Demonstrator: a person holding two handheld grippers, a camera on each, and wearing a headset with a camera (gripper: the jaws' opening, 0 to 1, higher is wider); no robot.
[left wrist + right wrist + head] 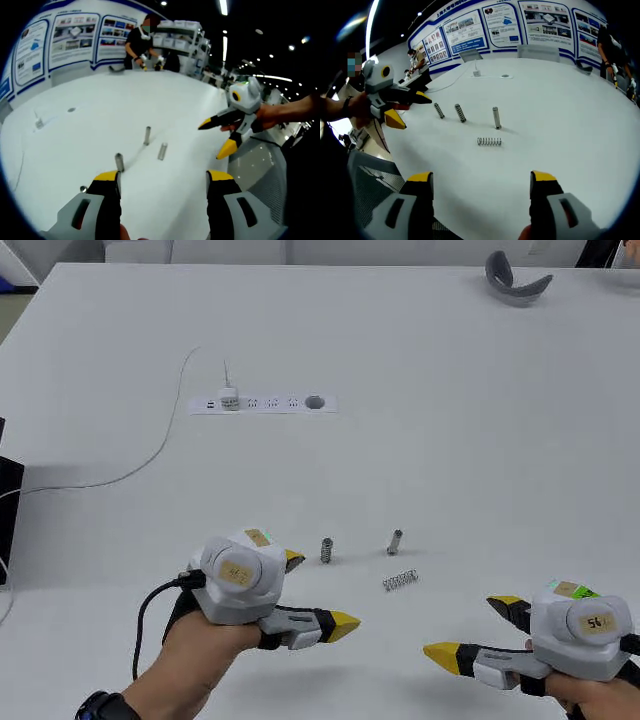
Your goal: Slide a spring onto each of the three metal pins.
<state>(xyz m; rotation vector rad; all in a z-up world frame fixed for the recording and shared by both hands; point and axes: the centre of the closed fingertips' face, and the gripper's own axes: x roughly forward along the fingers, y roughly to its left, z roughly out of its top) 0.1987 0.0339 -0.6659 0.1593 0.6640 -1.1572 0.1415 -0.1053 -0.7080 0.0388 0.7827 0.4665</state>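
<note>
- The left hand-held gripper (320,590) hovers by the near edge of the desk (450,440), its jaws apart and holding nothing.
- The right hand-held gripper (472,628) hangs toward the near right corner, its jaws also apart and empty.
- Between the two, a loose spring (489,142) lies flat on the desk, touching no pin.
- Just beyond it a bare pin (496,118) stands upright.
- Toward the left hand-held gripper stand a middle pin (460,113) and an end pin (439,110), each with a spring around it.
- A power strip (265,402) lies farther in, and a white cable (150,455) runs from it toward the left edge.
- A grey curved band (515,282) rests near the far right corner.
</note>
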